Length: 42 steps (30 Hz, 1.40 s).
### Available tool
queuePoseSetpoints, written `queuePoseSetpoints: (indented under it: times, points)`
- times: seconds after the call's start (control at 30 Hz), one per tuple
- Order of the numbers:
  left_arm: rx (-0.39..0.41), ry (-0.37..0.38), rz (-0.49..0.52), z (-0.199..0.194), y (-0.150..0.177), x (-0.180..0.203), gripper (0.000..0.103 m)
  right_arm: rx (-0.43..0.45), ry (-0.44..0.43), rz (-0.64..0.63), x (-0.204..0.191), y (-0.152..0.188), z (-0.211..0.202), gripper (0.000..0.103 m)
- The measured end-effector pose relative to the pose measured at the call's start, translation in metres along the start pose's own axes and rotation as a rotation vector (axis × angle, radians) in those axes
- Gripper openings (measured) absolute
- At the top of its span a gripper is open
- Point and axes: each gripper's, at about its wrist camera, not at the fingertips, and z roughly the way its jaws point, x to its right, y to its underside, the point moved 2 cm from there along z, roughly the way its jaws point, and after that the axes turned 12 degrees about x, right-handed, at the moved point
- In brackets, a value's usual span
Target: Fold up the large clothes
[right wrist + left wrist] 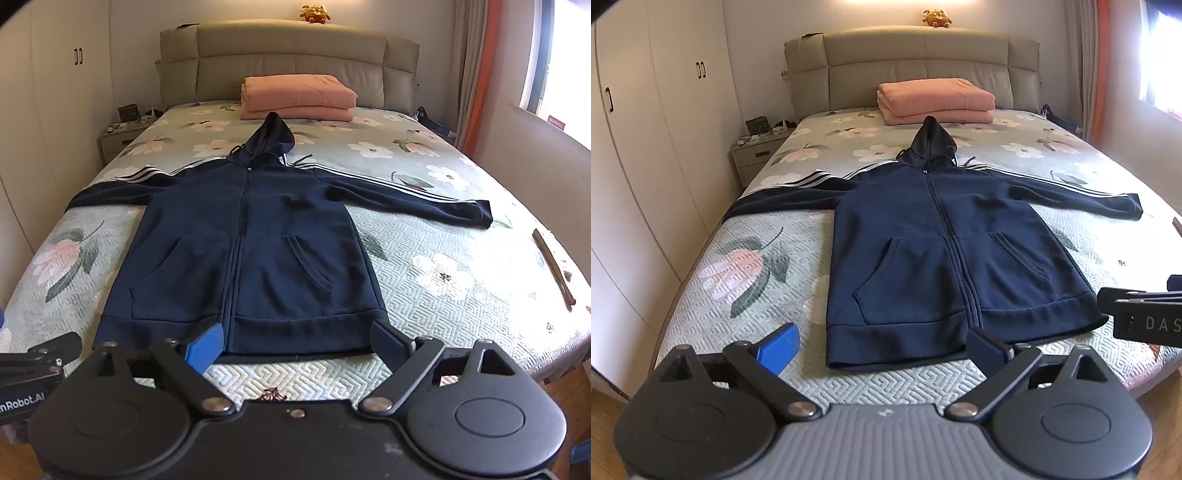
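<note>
navy hoodie, laid flat on bed

we list one zipped navy hoodie, front up, sleeves spread, hood toward the folded pink blanket on the floral bedspread. our left gripper and right gripper hang over the hem, jaws wide, holding nothing; contact appears absent.

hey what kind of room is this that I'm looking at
Most likely a home bedroom. A large bed with a padded headboard fills the view, a bedside table sits beside it, and built-in wardrobe doors line the wall.
</note>
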Motion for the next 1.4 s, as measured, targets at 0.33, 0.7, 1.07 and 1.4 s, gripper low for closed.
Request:
queuePoseSetpoints:
  times: [0.33,0.7,1.07,1.4]
  points:
    - [0.016,0.000,0.001,-0.003,0.002,0.000,0.098,0.007,-0.011,-0.007,-0.001,-0.001,-0.005,0.103]
    - [0.037,-0.007,0.003,-0.006,-0.006,0.000,0.098,0.013,-0.028,-0.008,0.000,-0.004,-0.010,0.103]
    - [0.065,-0.012,0.001,-0.010,-0.006,-0.001,0.098,0.019,-0.035,-0.005,0.003,-0.003,-0.014,0.103]
    - [0.037,-0.009,-0.003,-0.012,-0.006,-0.001,0.098,0.018,-0.038,-0.005,0.000,-0.002,-0.015,0.103]
